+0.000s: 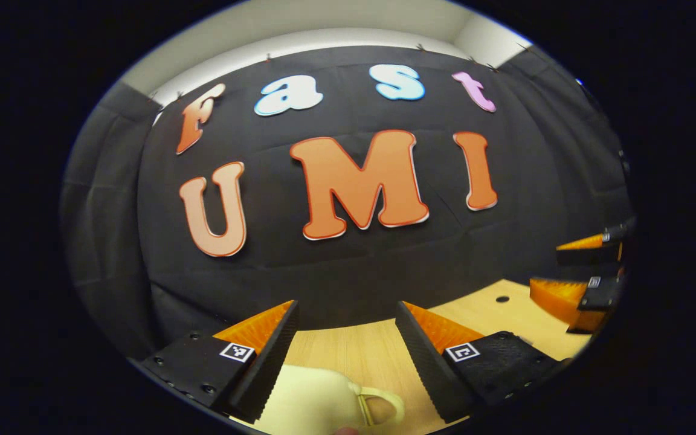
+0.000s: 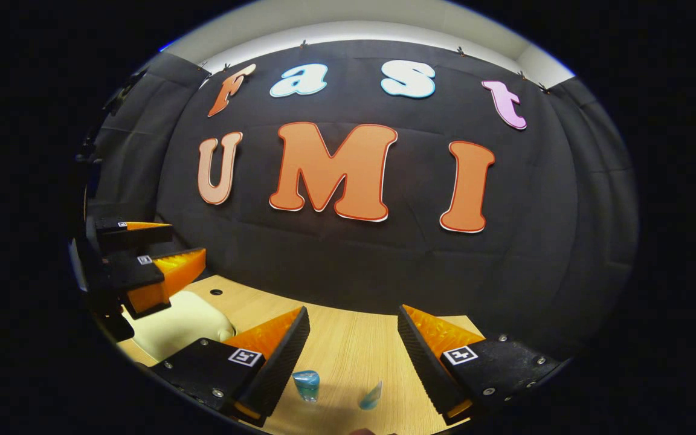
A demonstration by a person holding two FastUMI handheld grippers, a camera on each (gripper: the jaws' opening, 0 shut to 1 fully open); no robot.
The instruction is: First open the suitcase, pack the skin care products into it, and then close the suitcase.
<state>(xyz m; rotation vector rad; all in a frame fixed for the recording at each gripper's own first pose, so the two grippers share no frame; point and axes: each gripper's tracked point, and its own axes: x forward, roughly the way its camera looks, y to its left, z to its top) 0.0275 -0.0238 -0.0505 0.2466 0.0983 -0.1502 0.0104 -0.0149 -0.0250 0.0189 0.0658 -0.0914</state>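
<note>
- Left gripper (image 1: pixel 346 338) — jaws wide, nothing between them, held above the table (image 1: pixel 354 350) and facing the booth wall.
- Suitcase (image 1: pixel 318 402): a cream case at 6 o'clock in the left gripper view, just below the left gripper's fingers, with a looped handle (image 1: pixel 381 406) toward the right. In the right gripper view it lies at 8 o'clock (image 2: pixel 173 323), under the left gripper (image 2: pixel 164 257). It looks closed, so I judge the first step — opening — not yet done.
- Skin care: two small blue items on the table at 6 o'clock in the right gripper view, a squat bottle (image 2: pixel 307 383) and a slimmer piece (image 2: pixel 372 396) beside it; both sit outside the case, so packing and closing are left.
- Right gripper (image 2: pixel 353 338): jaws wide and empty, above the two blue items; also seen at 3 o'clock in the left gripper view (image 1: pixel 571 272).
- Around: a small dark hole (image 1: pixel 502 299) in the tabletop. Nothing blocks the way to the case.
</note>
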